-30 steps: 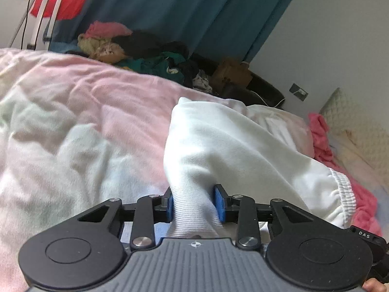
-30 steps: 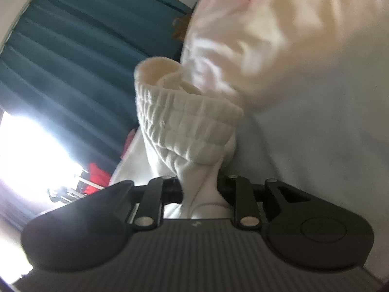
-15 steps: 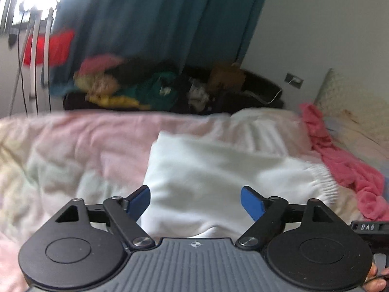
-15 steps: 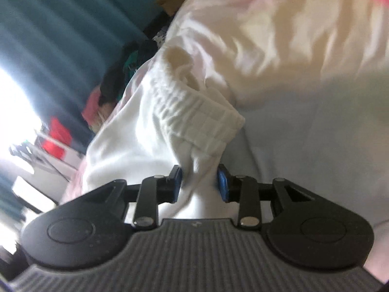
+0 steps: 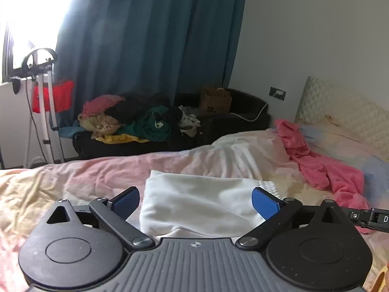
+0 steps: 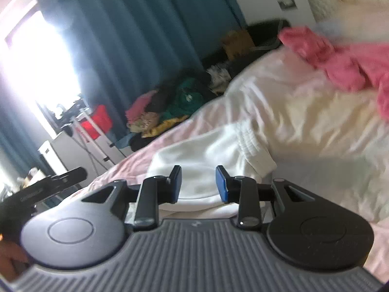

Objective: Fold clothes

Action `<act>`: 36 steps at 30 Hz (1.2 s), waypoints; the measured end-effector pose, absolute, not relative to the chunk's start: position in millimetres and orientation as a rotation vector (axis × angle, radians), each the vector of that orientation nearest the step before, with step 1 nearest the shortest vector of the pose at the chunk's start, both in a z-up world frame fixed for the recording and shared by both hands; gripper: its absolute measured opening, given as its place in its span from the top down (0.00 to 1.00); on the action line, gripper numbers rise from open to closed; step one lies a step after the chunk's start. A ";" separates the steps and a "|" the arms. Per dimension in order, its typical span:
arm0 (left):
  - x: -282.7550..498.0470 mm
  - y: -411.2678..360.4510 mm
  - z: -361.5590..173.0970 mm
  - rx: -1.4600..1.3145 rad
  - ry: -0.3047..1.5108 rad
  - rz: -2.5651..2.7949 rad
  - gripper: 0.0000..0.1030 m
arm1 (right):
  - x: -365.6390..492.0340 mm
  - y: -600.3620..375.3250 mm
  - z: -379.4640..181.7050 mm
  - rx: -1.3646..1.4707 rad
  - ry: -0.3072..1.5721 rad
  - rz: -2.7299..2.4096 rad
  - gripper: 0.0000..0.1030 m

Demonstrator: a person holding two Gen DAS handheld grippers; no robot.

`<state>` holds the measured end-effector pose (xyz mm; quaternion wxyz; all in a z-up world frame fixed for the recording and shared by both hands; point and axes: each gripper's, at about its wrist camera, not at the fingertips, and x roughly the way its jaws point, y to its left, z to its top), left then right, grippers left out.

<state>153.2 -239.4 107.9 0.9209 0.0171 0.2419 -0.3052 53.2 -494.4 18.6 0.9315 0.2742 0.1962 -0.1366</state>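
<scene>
Lying on the bed (image 5: 60, 177) ahead of and below both grippers, the white garment (image 5: 197, 206) runs crosswise — left gripper (image 5: 195, 200) just spread wide, right gripper (image 6: 198, 182) part-open, neither pinching anything.

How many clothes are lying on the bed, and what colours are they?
White: 1, the folded white garment, in front of both claws
Pink: 1, the crumpled pink garment, near the headboard
Total: 2

The heap beyond the bed is too jumbled to count.
</scene>
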 end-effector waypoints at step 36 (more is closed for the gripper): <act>19.0 -128.2 51.8 0.041 0.385 -0.508 0.00 | -14.0 -355.0 -30.2 0.209 0.288 -0.387 0.11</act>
